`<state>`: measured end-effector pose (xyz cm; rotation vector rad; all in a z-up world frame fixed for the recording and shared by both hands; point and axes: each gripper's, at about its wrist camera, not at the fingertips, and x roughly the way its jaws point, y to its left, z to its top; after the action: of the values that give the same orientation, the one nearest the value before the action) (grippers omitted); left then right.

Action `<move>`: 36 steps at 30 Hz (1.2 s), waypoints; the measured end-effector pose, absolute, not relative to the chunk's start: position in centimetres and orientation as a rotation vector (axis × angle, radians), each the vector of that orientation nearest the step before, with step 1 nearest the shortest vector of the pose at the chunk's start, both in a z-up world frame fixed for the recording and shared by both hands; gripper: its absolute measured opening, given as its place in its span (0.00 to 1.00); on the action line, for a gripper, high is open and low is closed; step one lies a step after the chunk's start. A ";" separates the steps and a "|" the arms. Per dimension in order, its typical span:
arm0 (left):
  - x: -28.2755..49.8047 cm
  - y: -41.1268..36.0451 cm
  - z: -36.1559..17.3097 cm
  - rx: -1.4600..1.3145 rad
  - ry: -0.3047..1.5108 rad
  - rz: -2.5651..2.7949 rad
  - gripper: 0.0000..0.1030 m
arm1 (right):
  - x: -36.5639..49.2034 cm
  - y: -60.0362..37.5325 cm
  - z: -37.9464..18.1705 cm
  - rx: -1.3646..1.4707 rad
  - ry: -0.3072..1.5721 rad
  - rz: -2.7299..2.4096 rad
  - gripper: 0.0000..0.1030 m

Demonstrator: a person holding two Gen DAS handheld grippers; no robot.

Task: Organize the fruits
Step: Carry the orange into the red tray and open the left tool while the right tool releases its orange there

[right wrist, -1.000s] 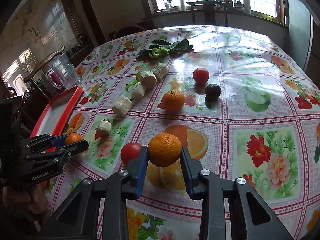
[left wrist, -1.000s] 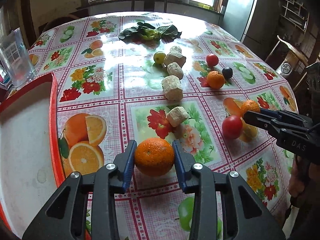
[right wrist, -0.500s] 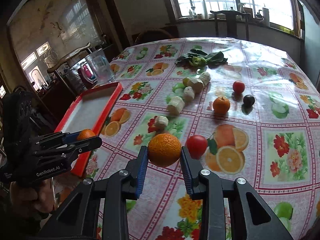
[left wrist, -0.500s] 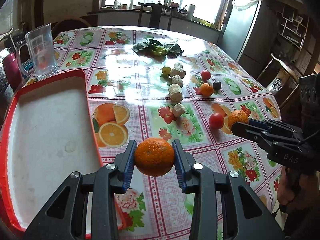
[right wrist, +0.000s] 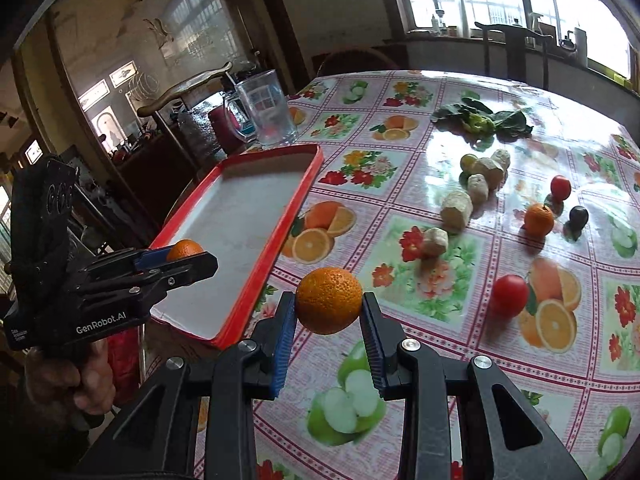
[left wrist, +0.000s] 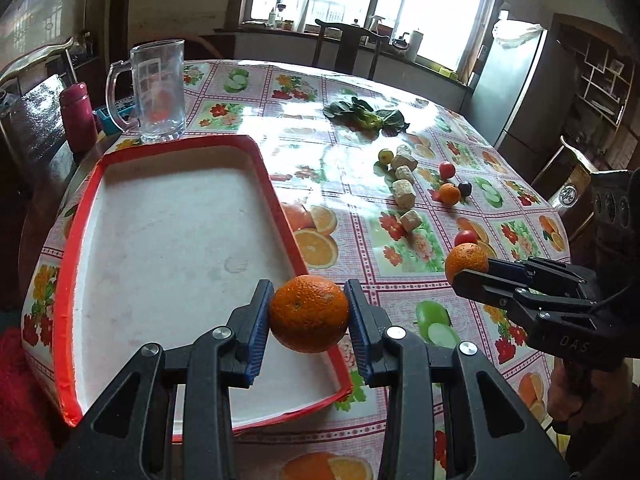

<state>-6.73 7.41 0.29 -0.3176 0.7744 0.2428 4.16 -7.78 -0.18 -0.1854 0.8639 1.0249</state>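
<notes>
A round, dimpled orange (left wrist: pixel 309 313) sits clamped across its middle in the left gripper (left wrist: pixel 309 316) above the red-rimmed white tray's (left wrist: pixel 280 200) near corner. A second round orange (right wrist: pixel 329 300) hangs pinched in the right gripper (right wrist: pixel 329 312) over the flowered tablecloth (right wrist: pixel 440 300) beside the tray. Both look firm, light and prone to roll, so gripping across the widest part seems safest.

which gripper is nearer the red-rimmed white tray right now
Left. The left gripper holds its orange over the red-rimmed white tray, above its near right corner. The right gripper, holding another orange, hangs over the tablecloth beside the tray's right rim.

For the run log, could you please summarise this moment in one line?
left gripper: holds orange above red tray | right gripper: holds second orange above tablecloth
</notes>
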 end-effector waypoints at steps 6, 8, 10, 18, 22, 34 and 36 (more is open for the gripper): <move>-8.9 9.4 0.3 -0.340 0.764 0.287 0.33 | 2.6 -5.2 -0.1 -0.205 0.864 1.081 0.32; -9.6 10.2 0.3 -0.348 0.762 0.305 0.33 | 2.0 -4.3 -0.1 -0.213 0.864 1.103 0.32; -10.2 11.0 0.2 -0.358 0.763 0.325 0.33 | 1.5 -3.4 0.0 -0.221 0.864 1.126 0.32; -12.5 13.4 -0.5 -0.388 0.767 0.389 0.33 | -0.8 0.2 -0.3 -0.262 0.877 1.211 0.32; -13.2 14.2 -1.1 -0.398 0.777 0.405 0.33 | -1.8 2.1 -1.1 -0.294 0.895 1.243 0.32; -13.3 15.5 -3.5 -0.427 0.850 0.406 0.33 | -2.2 5.0 -3.4 -0.390 0.960 1.233 0.32; -13.1 15.5 -3.7 -0.427 0.859 0.402 0.33 | -2.3 5.3 -3.5 -0.403 0.963 1.233 0.32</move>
<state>-13.14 15.48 -3.73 -0.4271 0.8585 0.4018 -2.29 5.32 -3.54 -0.4032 0.9630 1.2329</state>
